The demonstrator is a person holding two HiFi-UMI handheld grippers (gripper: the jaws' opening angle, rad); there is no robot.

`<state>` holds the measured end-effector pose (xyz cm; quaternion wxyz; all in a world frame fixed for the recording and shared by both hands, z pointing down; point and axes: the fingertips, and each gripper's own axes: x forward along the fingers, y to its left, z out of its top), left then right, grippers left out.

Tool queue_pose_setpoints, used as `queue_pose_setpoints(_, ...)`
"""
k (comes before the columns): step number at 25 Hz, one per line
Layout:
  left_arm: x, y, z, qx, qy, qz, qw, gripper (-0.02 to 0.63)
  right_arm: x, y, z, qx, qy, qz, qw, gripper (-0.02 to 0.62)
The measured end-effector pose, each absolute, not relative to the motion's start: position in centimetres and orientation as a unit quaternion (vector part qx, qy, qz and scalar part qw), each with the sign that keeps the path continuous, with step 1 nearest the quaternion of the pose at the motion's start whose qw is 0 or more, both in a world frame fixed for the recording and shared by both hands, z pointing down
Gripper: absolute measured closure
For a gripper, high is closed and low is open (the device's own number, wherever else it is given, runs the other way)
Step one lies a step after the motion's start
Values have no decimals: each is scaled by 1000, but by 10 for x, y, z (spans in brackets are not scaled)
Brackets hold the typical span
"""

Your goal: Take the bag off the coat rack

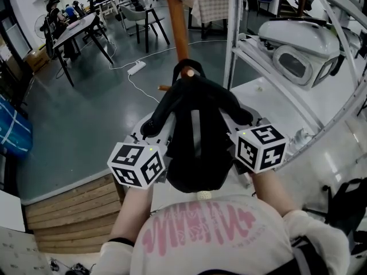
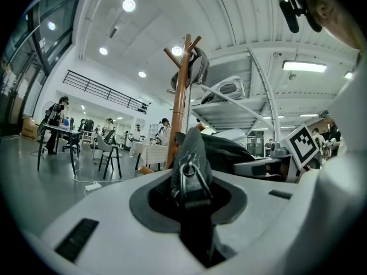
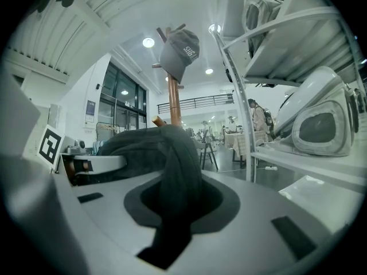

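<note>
A black bag [image 1: 195, 136] hangs between my two grippers, close against the brown wooden coat rack pole [image 1: 178, 27]. Its top loop [image 1: 188, 69] sits by a peg end on the pole. My left gripper [image 1: 150, 128] is shut on a bag strap with a metal buckle [image 2: 189, 173]. My right gripper [image 1: 243, 119] is shut on the other black strap [image 3: 175, 165]. In the gripper views the coat rack [image 2: 180, 96] rises above the bag, with a grey cap [image 3: 179, 53] on its top pegs. Jaw tips are hidden by the straps.
A white metal shelf frame [image 1: 232, 33] stands right beside the pole, holding a white domed carrier [image 1: 295, 53]. A power strip [image 1: 136, 67] and cable lie on the grey floor. Tables, chairs and people are far back left. A wooden step [image 1: 74, 211] is below left.
</note>
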<state>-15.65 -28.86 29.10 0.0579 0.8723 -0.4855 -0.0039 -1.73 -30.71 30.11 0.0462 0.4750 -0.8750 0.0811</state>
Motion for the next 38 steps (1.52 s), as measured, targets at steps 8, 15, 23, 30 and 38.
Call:
queue_pose_setpoints(8,-156,-284,287,873,-484,-3,58,526,-16,-303,298,475,-875,80,45,522)
queue_pose_setpoints(15,-154,-282,283,872,-486,-3,50,526,-15,-302,296,472,-877,79,43,523)
queue_pose_setpoints(23,-153,-276,276,871,-489,-7,42,529,-15,-297,291,471,-878,72,43,523)
queue_pose_setpoints(30,-151,-272,269,870,-491,-8,35,529,-14,-294,286,471,-878,69,38,525)
queue_pose_setpoints(38,-151,-265,255,872,-489,-16,18,531,-15,-291,275,469,-880,63,25,525)
